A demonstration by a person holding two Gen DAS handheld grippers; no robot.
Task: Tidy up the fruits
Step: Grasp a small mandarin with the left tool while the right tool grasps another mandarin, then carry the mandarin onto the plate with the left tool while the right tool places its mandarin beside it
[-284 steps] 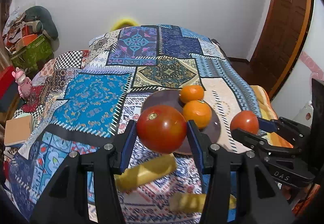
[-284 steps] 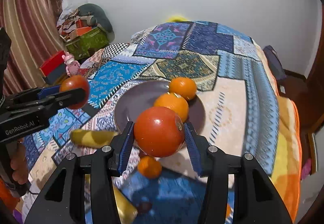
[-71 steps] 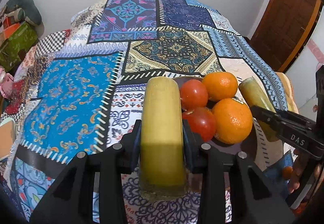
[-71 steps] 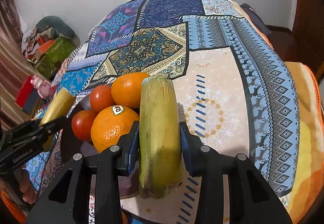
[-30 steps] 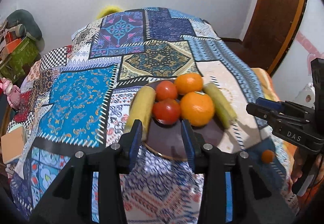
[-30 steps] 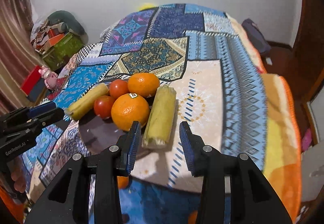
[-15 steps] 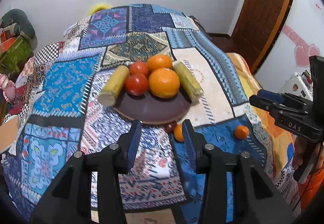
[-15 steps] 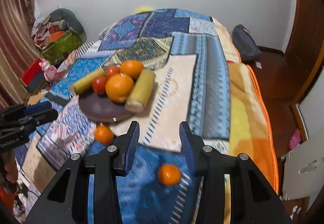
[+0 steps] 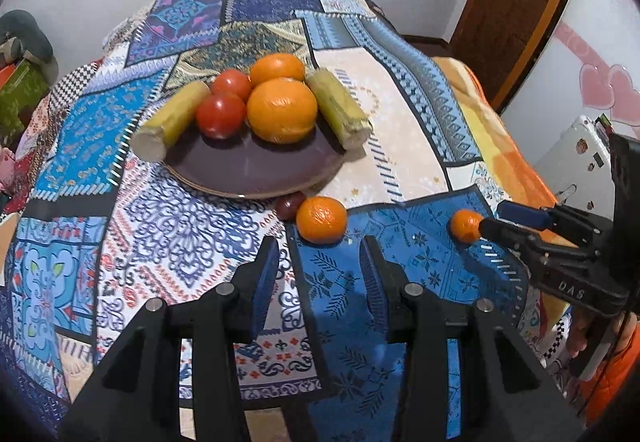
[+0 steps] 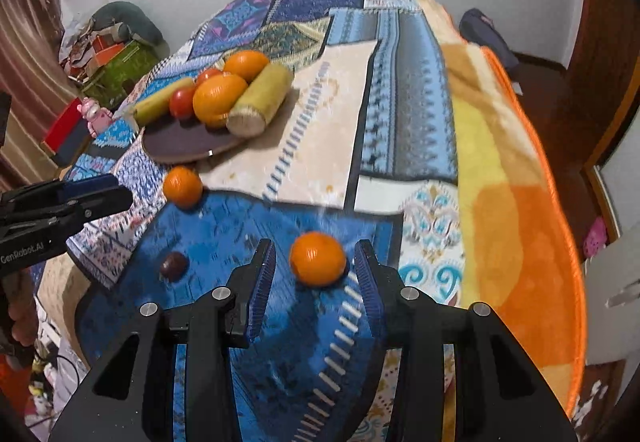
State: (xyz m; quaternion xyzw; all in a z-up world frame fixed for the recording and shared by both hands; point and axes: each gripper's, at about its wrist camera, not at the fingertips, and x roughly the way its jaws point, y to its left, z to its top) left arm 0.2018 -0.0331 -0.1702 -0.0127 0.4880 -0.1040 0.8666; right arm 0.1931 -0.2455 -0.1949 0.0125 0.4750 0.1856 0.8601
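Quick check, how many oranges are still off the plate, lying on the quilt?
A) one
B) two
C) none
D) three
B: one orange lies just below the plate next to a small dark fruit, and a second orange lies on the blue patch in front of the right hand-held gripper; the other two oranges sit on the plate.

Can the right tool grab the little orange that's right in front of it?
Probably yes. The right tool is open, the little orange lies alone on the blue blanket patch just ahead of its fingers, and nothing sits between them.
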